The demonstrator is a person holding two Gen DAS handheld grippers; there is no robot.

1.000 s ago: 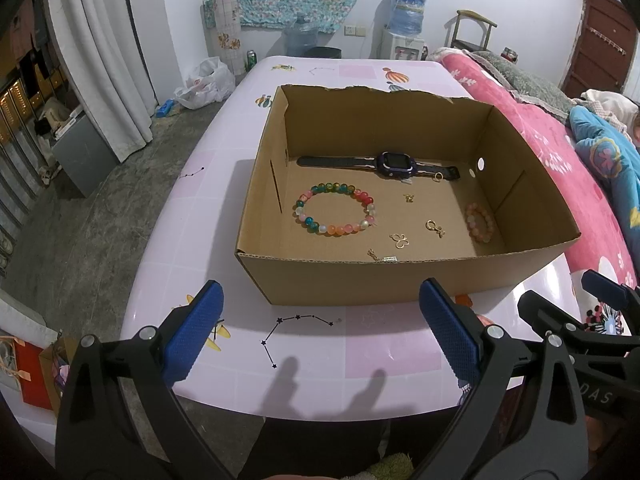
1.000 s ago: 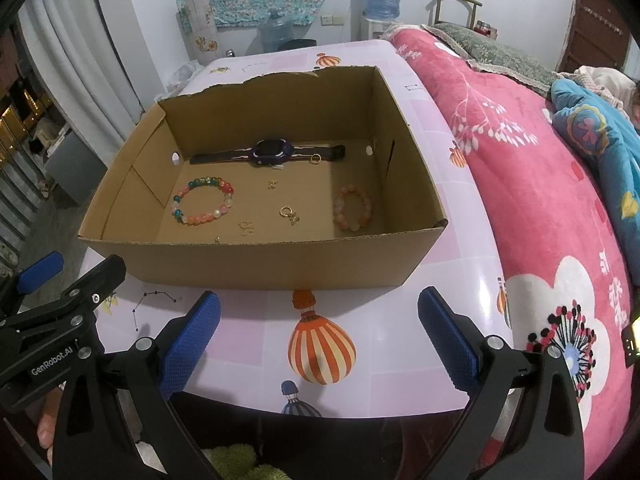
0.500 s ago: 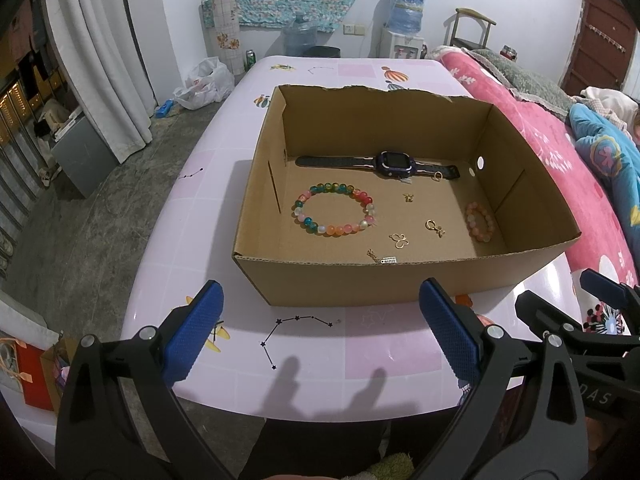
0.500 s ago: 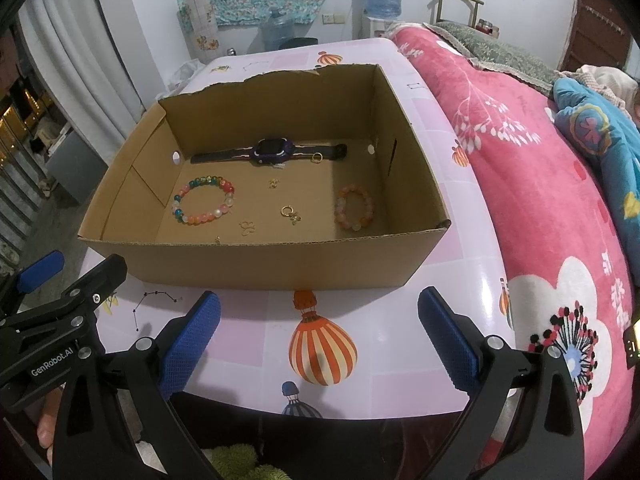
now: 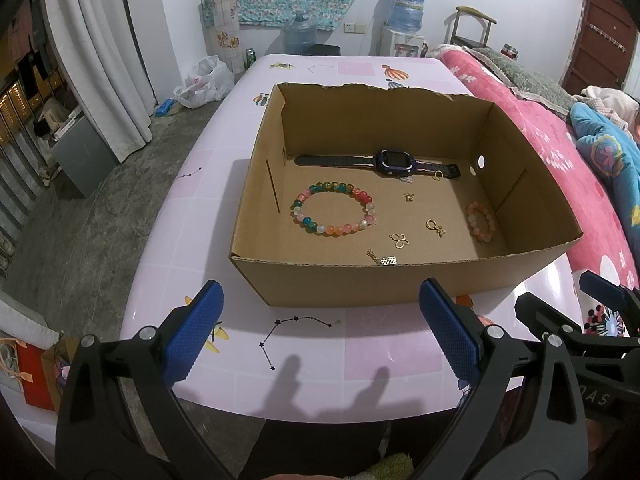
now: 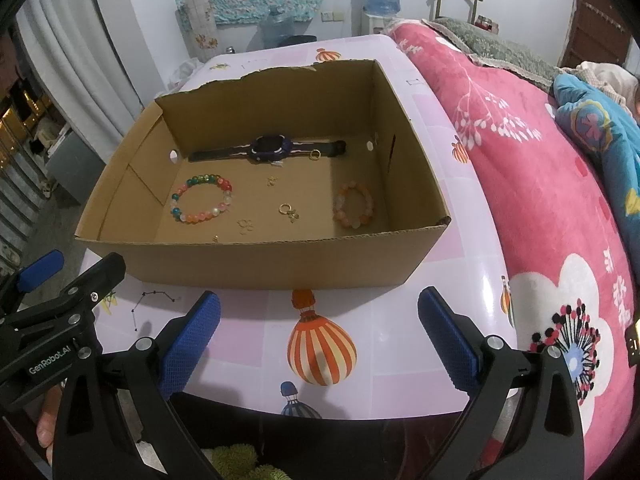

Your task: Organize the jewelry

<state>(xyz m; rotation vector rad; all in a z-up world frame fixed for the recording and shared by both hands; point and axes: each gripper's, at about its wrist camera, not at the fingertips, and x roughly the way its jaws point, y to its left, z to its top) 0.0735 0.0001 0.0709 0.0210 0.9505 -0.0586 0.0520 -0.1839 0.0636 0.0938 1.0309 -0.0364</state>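
An open cardboard box [image 5: 320, 276] [image 6: 280, 264] stands on the pink table. Inside lie a dark watch [image 5: 390, 162] [image 6: 272, 148], a multicoloured bead bracelet [image 5: 334, 213] [image 6: 201, 199], a small orange bead bracelet [image 5: 480, 222] [image 6: 354, 205] and several small gold charms [image 5: 434, 226] [image 6: 288, 210]. My left gripper [image 5: 320, 336] is open and empty above the table's near edge, in front of the box. My right gripper [image 6: 318, 336] is open and empty beside it, also short of the box.
A bed with a pink floral blanket [image 6: 540, 168] borders the table on the right. The table [image 5: 200, 208] has bare surface left of the box and drops to a grey floor [image 5: 80, 232]. Curtains and water bottles stand at the back.
Both views have shifted only slightly; the box and jewelry lie as before. Both grippers stay open.
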